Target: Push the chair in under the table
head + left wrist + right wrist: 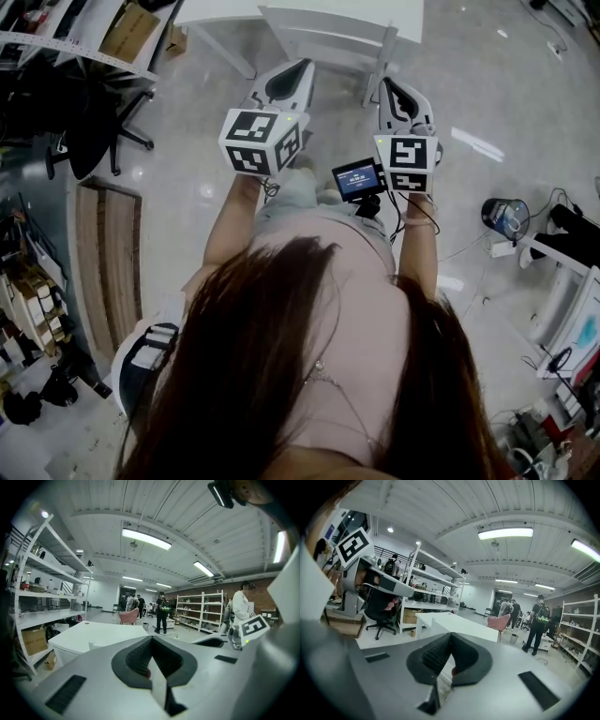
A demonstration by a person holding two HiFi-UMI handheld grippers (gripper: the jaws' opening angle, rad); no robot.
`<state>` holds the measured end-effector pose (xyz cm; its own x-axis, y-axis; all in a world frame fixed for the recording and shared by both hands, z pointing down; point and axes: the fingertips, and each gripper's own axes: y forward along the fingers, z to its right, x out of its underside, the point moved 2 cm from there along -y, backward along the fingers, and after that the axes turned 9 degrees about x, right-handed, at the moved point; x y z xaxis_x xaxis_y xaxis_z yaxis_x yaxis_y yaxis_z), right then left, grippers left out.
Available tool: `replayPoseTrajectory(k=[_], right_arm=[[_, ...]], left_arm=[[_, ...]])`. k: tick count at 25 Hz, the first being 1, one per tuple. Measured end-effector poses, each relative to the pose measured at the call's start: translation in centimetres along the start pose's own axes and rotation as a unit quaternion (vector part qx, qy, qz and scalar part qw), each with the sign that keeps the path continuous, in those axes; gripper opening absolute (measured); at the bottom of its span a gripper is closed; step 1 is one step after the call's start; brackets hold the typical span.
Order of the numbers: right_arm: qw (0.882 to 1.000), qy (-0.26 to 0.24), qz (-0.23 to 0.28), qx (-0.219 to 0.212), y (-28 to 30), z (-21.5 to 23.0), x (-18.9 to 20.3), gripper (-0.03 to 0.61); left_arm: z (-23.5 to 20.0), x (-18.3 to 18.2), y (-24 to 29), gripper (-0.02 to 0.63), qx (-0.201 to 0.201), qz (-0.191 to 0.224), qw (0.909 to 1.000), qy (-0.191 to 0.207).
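the white chair [323, 39] stands straight ahead of the person, backrest towards them and seat at the near edge of the white table [216, 9]. how far the seat already sits beneath the top cannot be told. the left gripper [300, 70] hangs just short of the backrest's left part and the right gripper [390, 89] is near its right post, neither clearly touching. both tools have their jaws pressed together with nothing between them, so i judge they would serve as blunt pushers. the risk lies in those narrow tips: on a thin rail they could slide over or off it, and the grippers would lurch toward the table. an uneven shove, one side leading, may swing the chair on the glossy floor [187, 159] so that a chair leg catches a table leg [230, 56]. too hard a push could knock the backrest into the table edge.
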<state>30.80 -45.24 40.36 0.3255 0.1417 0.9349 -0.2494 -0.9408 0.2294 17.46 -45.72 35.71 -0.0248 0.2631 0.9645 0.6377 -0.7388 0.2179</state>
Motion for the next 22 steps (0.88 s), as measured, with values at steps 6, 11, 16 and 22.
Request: replayPoseTrajectory(k=[6,11,16,22], right_arm=[[1.000,-0.005,0.003,0.001,1.3,0.4,-0.3,0.021],[1.000,-0.005,-0.005,0.005,3.3,0.9,-0.1,0.021],[1.000,-0.008,-0.015,0.014,6.3,1.0,0.0,0.021],[0.999,-0.005,-0.020,0.027,11.3,1.8,-0.9,0.021]], left_arm=[[-1.0,-0.9,1.0,0.007,-0.014,0.014,0.9998,0.008],[-3.1,-1.1,2.3,0.007,-0.024,0.035,0.9989,-0.020],[-5.8,-0.6,4.7,0.007,-0.006,0.012,0.9995,-0.030],[-9.8,-1.5,8.8,0.007,0.027,0.000,0.9990,-0.034]])
